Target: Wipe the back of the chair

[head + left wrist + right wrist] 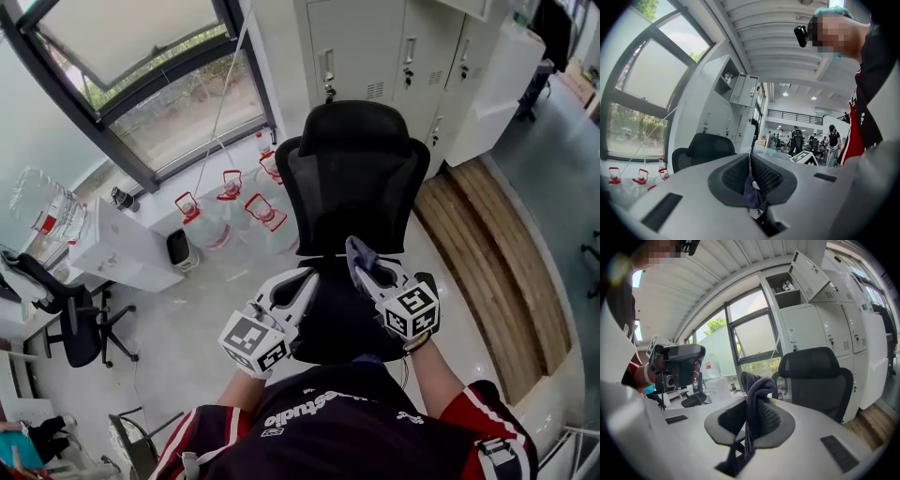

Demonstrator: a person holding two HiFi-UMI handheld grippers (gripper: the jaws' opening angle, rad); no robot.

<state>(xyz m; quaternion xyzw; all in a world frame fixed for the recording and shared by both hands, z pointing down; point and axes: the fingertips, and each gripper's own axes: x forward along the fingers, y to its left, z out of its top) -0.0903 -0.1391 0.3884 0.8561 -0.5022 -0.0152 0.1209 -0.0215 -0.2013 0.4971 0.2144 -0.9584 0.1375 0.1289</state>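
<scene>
A black mesh office chair (pixel 356 178) with a headrest faces me, its seat just below my two grippers. In the left gripper view the chair (pixel 710 146) stands off to the left, and in the right gripper view the chair (pixel 818 376) is ahead at the right. My right gripper (pixel 361 258) is shut on a grey-purple cloth (pixel 358 248) in front of the chair's lower back. The cloth (pixel 757 390) sticks up folded between the jaws. My left gripper (pixel 305 281) hangs beside it over the seat, jaws shut, and is not touching the chair.
Several red-capped water jugs (pixel 230 211) stand on the floor under the window, left of the chair. White lockers (pixel 403 56) rise behind it. A wooden platform (pixel 487 244) runs along the right. A white cabinet (pixel 122 248) and another black chair (pixel 80 323) stand at the left.
</scene>
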